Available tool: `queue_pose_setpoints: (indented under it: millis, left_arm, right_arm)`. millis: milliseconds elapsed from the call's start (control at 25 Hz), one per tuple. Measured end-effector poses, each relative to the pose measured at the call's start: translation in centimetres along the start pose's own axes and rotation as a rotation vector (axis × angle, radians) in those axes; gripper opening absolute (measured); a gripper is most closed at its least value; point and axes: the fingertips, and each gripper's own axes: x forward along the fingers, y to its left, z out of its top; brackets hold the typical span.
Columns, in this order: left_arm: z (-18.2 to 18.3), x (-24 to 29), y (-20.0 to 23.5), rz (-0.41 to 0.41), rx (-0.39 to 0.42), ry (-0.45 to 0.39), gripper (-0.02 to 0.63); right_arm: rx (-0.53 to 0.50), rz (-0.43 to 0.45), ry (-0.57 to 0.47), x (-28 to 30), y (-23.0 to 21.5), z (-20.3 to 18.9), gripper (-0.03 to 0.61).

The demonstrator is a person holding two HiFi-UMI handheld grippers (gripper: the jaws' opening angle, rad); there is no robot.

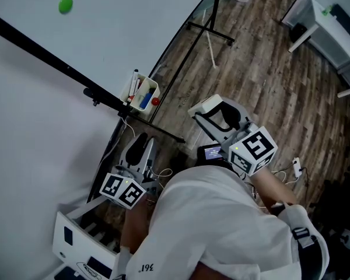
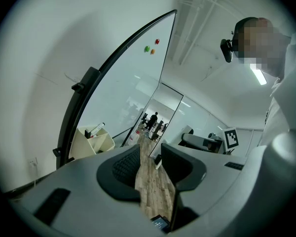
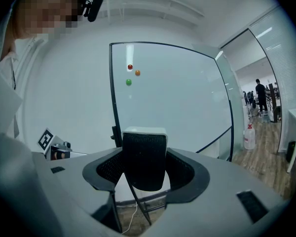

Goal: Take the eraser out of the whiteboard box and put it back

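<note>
Shirt (image 1: 221,232), gripped eraser (image 3: 144,157), whiteboard (image 1: 105,34), plank floor (image 1: 262,80)

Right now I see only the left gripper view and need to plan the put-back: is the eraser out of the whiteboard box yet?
Observer: Yes. In the right gripper view the eraser sits clamped between the right gripper's jaws.
Operator: What else is in the box?
Observer: The head view looks down into the whiteboard box: markers and a blue item lie in it.
</note>
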Motion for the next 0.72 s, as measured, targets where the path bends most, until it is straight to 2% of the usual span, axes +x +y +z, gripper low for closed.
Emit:
queue_pose_setpoints:
  millis: [720]
  left_arm:
    - [-2.6,0.1,-0.8,-0.026,-0.031,0.058,0.138]
  right_arm:
    - [0.043,0.001,0.083,-0.7,0.2,-3.6,0.264]
